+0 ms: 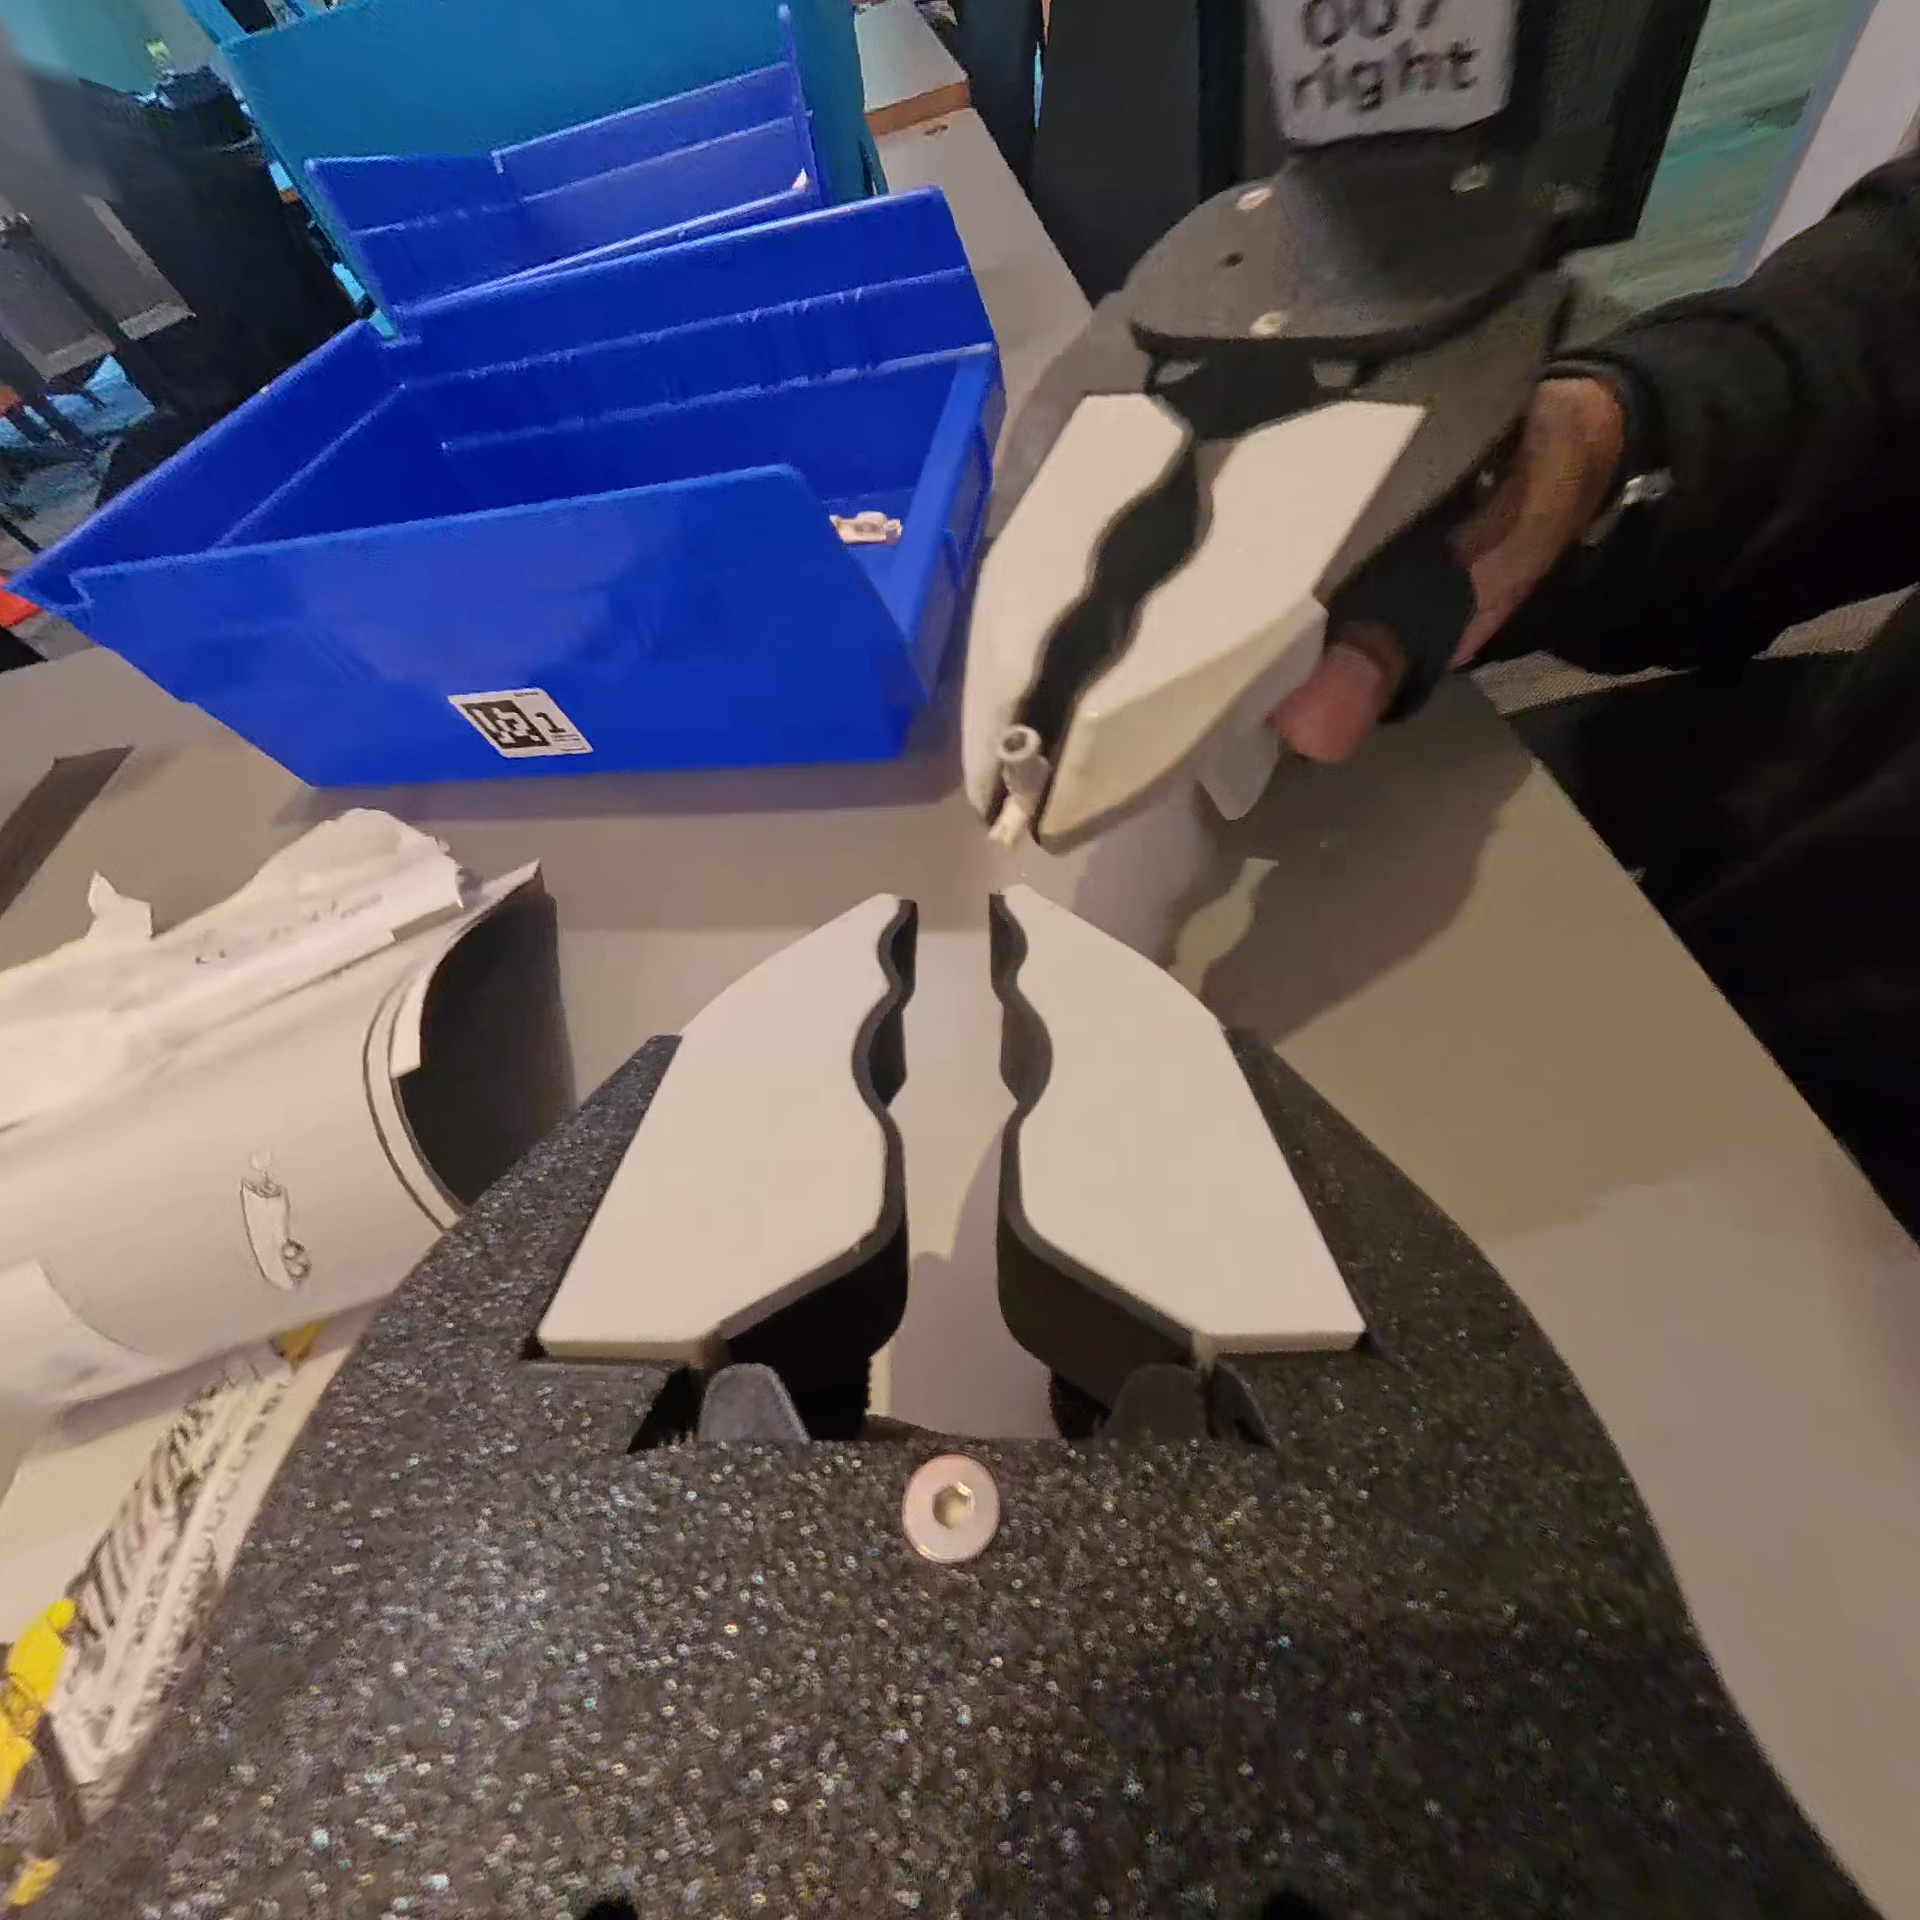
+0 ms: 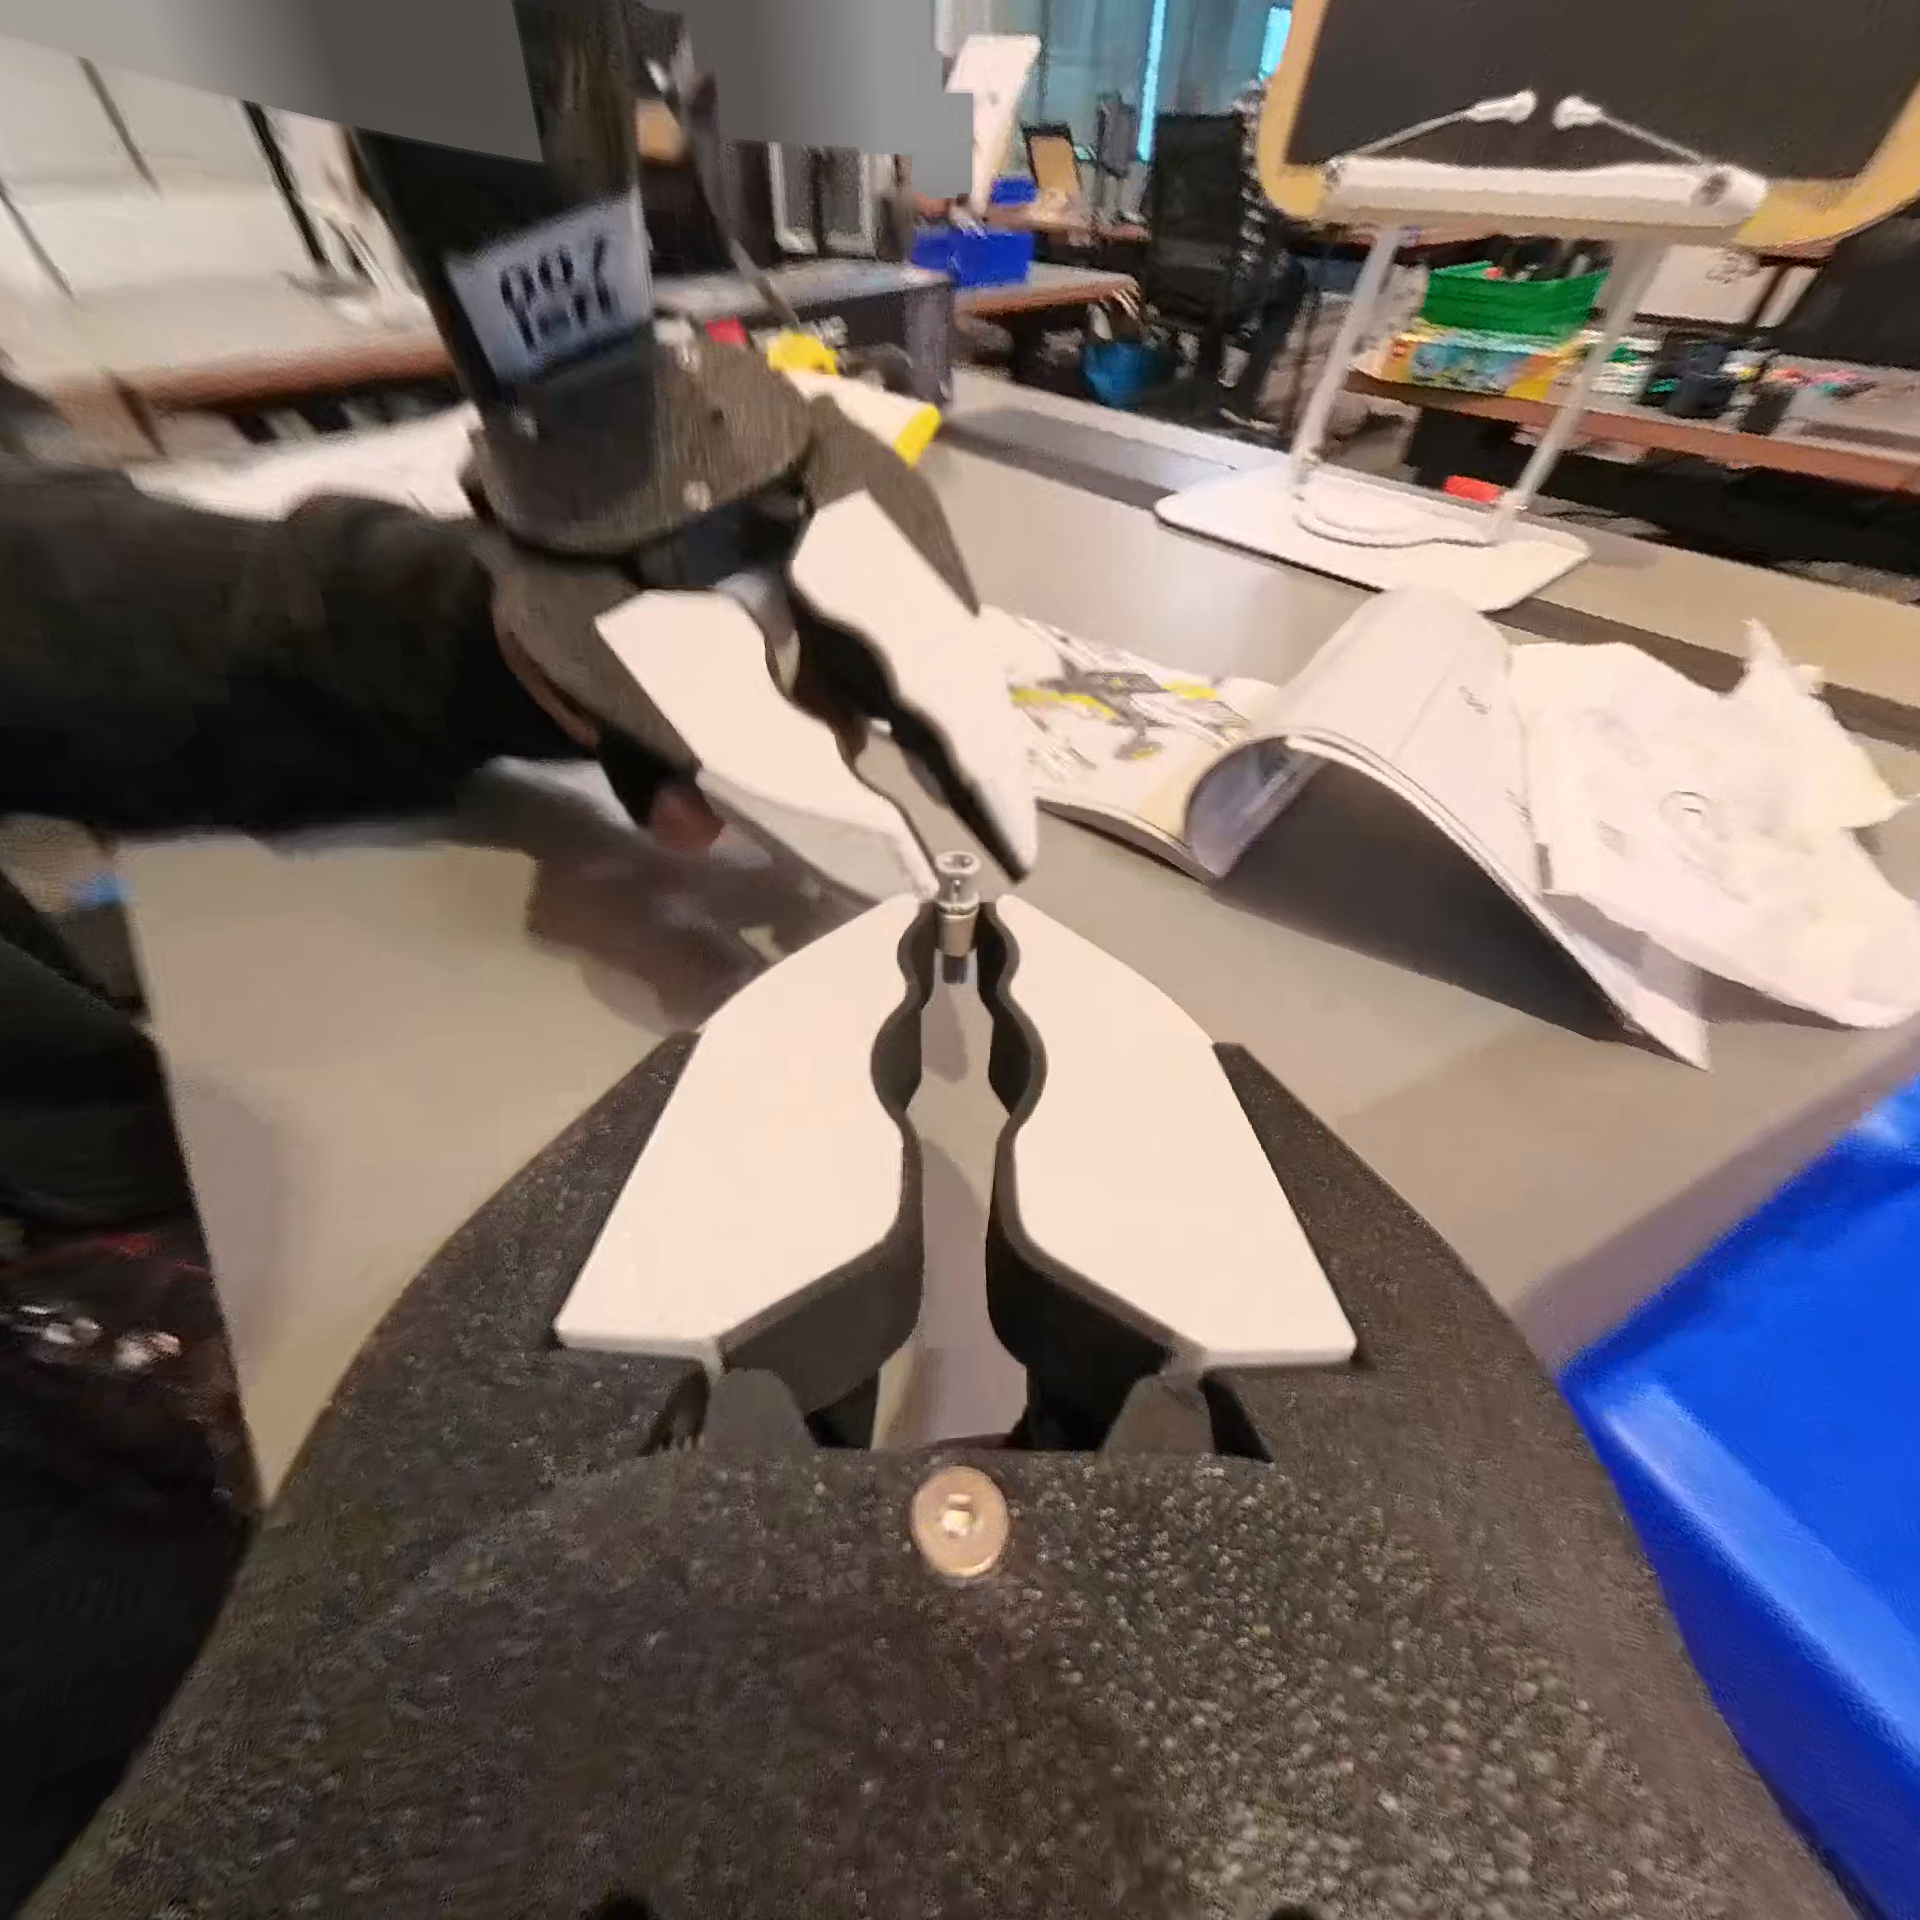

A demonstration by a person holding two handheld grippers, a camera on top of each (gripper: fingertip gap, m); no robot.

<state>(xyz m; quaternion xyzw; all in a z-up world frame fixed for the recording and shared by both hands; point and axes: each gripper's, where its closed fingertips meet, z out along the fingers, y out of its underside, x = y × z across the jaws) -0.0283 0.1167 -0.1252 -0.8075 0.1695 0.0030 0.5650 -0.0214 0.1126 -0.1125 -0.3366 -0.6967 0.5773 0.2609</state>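
- Small metal pin (image 2: 951, 914): one counted, grey, cylindrical with a socketed head; its kind is hard to make out through blur. It is clamped upright between the tips of the right gripper (image 2: 953, 920), above the grey table (image 1: 1455, 1091).
- Left gripper (image 1: 954, 914): fingers are seen slightly apart with bare table between them; its tips are held just beside the pin's head, and contact cannot be told.
- Hands: one hand (image 1: 1496, 582), in a dark sleeve, is wrapped around the right gripper's handle; the other is largely hidden.
- Blue bins (image 1: 582, 540): at least two, cut off at the frame edge.
- Open booklet (image 2: 1382, 769): one, pages arched, lying beside crumpled white paper (image 2: 1704, 810).
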